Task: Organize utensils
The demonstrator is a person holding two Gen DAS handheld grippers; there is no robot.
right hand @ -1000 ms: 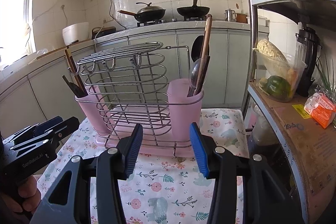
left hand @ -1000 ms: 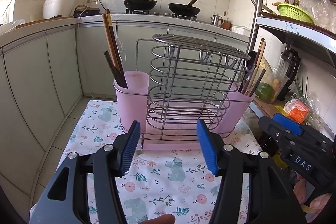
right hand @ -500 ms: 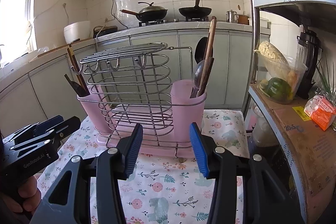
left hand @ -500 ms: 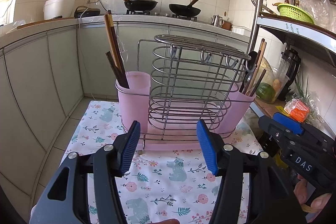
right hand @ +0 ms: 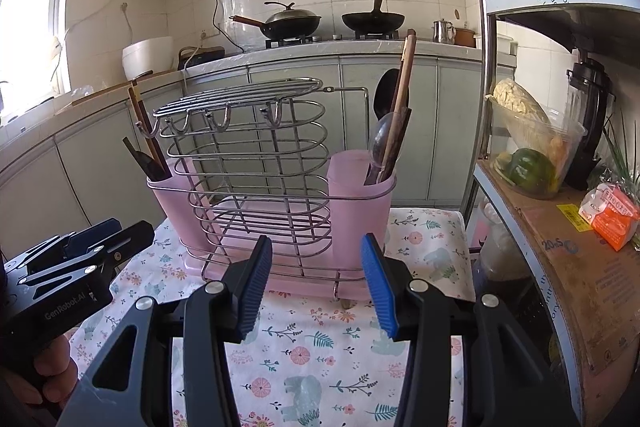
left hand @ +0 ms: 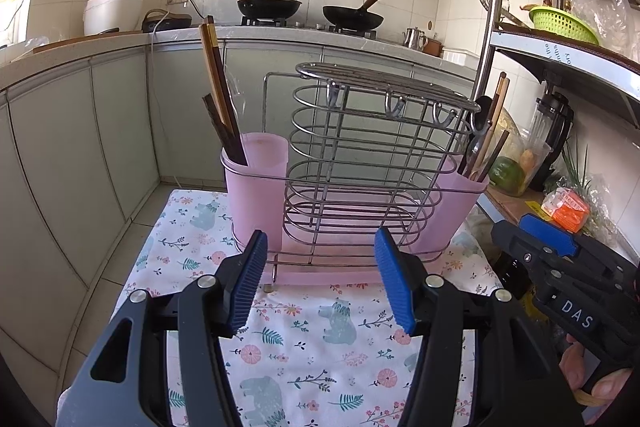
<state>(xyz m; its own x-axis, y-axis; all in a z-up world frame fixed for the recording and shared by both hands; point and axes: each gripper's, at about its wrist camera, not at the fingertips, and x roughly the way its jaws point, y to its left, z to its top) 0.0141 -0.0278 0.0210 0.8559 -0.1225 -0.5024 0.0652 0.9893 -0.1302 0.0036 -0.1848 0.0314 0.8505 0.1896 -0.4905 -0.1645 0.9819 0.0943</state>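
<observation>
Floral cloth bare before rack | left gripper, right gripper both released, seemingly clear of rack.

2 pink cups, 1 wire rack

"DAS" on right gripper; "GenRobot.AI" on left gripper

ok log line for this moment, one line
left claw open, empty | right claw open, empty | both short of utensil rack | chopsticks, spoons in cups
</observation>
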